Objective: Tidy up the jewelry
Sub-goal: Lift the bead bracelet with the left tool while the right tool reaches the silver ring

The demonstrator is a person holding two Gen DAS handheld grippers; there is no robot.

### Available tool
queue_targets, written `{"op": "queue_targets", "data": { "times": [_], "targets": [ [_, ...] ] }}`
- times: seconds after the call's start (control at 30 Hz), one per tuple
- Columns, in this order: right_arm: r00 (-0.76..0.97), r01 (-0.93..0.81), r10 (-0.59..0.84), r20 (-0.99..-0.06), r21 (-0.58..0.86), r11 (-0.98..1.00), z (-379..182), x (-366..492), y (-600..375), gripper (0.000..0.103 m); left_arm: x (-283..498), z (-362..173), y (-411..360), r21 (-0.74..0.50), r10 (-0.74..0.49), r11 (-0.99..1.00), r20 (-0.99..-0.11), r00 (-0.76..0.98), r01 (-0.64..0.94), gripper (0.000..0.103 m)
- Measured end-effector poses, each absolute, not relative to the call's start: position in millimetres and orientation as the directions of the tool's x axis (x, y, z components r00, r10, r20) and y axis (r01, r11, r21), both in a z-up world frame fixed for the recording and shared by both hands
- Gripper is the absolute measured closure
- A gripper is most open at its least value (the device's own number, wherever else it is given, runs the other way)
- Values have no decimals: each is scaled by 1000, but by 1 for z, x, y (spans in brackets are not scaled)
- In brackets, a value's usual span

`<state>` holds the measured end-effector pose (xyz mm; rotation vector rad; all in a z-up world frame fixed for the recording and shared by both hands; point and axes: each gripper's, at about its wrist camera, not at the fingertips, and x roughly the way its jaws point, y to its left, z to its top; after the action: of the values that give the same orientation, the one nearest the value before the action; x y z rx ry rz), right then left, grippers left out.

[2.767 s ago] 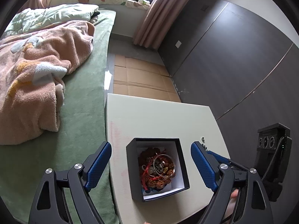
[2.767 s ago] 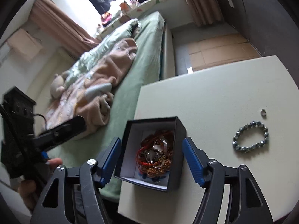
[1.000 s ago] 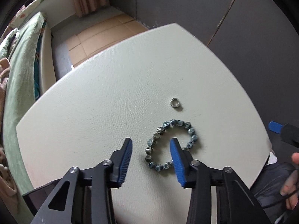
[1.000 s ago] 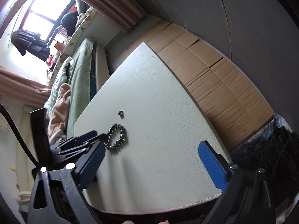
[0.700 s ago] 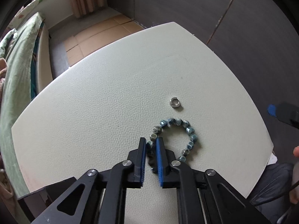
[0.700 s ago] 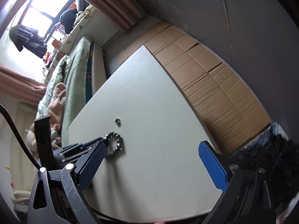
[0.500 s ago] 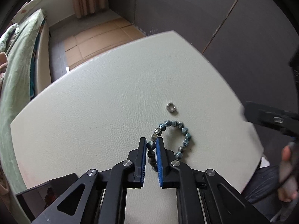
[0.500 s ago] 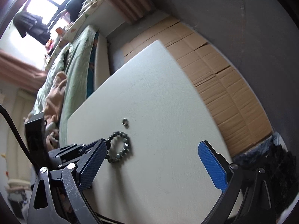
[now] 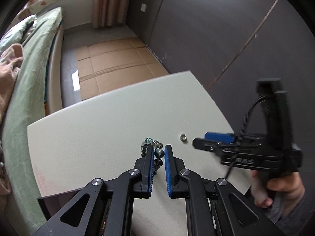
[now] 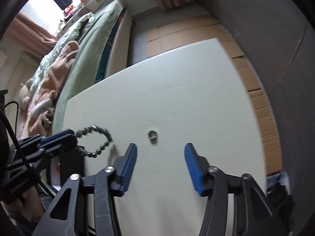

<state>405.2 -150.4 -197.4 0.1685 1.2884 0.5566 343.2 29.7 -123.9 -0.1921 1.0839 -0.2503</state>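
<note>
My left gripper (image 9: pixel 158 147) is shut on a blue-grey beaded bracelet (image 9: pixel 155 149) and holds it lifted off the white table (image 9: pixel 110 122). In the right wrist view the bracelet (image 10: pixel 96 137) hangs from the left gripper (image 10: pixel 73 135) at the left, above the table (image 10: pixel 177 90). A small silver ring (image 9: pixel 183 137) lies on the table; it also shows in the right wrist view (image 10: pixel 152 133). My right gripper (image 10: pixel 160 149) is open and empty, just short of the ring. The black jewelry box (image 10: pixel 69 167) shows partly at the lower left, behind the left gripper.
A bed with green cover and pink blanket (image 9: pixel 17 63) runs along the table's left side. Cardboard sheets (image 9: pixel 118 59) cover the floor beyond the table. A dark wall (image 9: pixel 226 29) stands to the right. The table's right edge (image 10: pixel 256 118) drops to the floor.
My left gripper closed on the bracelet and lifted it off the table. My right gripper swung in over the table toward the ring and narrowed its opening.
</note>
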Motion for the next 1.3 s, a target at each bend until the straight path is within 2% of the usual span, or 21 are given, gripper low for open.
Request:
{"op": "queue_targets", "data": {
  "times": [0.2,0.43,0.6,0.7,0.9,1.07,1.3],
  "targets": [
    [151,-317,503,-851,441,840,-202,412,-137,58,342,-109,49,-303,-299,950,-821,486,72,92],
    [151,-358,458,-876,383,852,-206,419,-116,60,339,-98,74,-335,-297,942,-797,525,24,92],
    [133,-348,467,-874,400,848,-206,420,-116,60,339,-94,83,-344,-298,939,-791,534,14,92],
    [83,-322,520,-850,471,822,-210,417,-115,60,340,-95,84,-347,-299,938,-790,536,12,93],
    [81,-339,512,-855,459,821,-207,409,-109,60,339,-95,85,-348,-298,937,-790,536,8,92],
    [204,-431,374,-905,260,864,-194,408,-98,60,339,-95,85,-352,-301,936,-787,538,8,92],
    [200,-523,294,-935,152,839,-201,406,-78,60,336,-93,86,-354,-301,935,-781,547,9,92]
  ]
}}
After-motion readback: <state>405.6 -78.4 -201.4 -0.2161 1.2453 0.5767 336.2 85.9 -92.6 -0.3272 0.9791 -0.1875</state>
